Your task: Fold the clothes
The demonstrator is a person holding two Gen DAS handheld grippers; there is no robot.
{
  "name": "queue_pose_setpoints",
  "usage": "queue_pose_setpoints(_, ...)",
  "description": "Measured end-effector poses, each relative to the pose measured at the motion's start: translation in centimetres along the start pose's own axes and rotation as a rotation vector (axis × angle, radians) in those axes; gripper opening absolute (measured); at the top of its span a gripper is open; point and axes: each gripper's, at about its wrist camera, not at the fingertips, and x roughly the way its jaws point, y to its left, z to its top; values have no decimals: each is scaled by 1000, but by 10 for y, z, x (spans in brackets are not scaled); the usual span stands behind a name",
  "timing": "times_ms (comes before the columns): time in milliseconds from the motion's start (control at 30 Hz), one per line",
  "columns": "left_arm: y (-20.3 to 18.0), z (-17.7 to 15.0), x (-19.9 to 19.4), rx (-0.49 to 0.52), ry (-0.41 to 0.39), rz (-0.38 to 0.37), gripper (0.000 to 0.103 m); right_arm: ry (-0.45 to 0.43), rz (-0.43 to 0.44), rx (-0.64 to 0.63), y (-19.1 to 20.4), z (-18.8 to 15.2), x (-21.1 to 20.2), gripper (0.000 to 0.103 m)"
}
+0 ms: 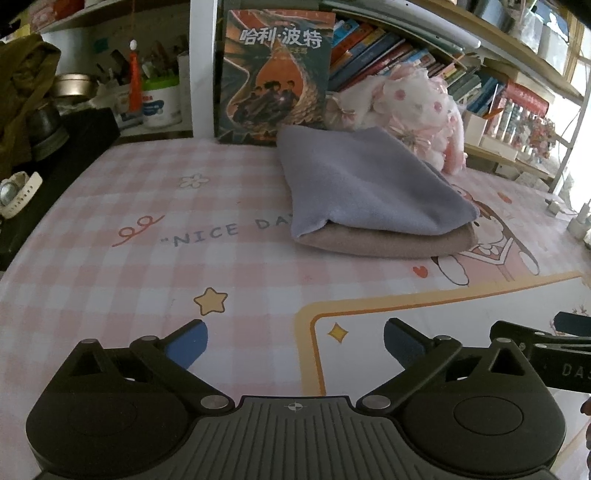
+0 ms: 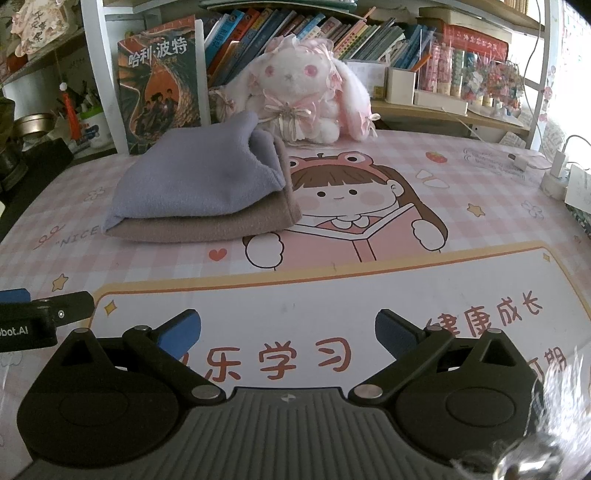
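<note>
Lilac cloth (image 1: 365, 192) folded, stacked on folded tan cloth (image 1: 388, 242); both flat on the desk mat (image 1: 147, 206), toward the back of it. Lilac piece slightly smaller, tan edge showing along the front and right side. In the right wrist view, stack's long axis running left-right, open layered ends of the lilac cloth (image 2: 199, 181) and tan cloth (image 2: 207, 225) facing right and back, rounded fold toward the front-left. Stack partly covering the "NICE DAY" print and touching the printed cartoon girl (image 2: 347, 199).

Behind the stack: upright book (image 1: 273, 74) just at its back corner, plush rabbit (image 2: 299, 88) just beside it to the right-rear, shelves of books (image 2: 295, 29) further back. Charger and cables (image 2: 554, 170) near the mat's far right edge. Wristwatch (image 1: 14, 194) and dark clutter off the left edge.

Wide bare mat between stack and both claws, clear on the right half too.

Left gripper (image 1: 295, 343) spread wide, holding nothing, low over the front of the mat, stack well ahead and slightly right. Right gripper (image 2: 288, 332) also spread, empty, stack well ahead and to its left. Grippers side by side, each visible at the edge of the other's view.
</note>
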Motion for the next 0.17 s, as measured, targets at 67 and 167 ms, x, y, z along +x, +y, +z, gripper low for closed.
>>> queue_pose_setpoints(67, 0, 0, 0, 2, -1, -1, 103, 0, 1, -2, 0, 0, 0, 102)
queue_pose_setpoints(167, -1, -1, 0, 6, -3, -3, 103, 0, 1, -3, 1, -1, 0, 102)
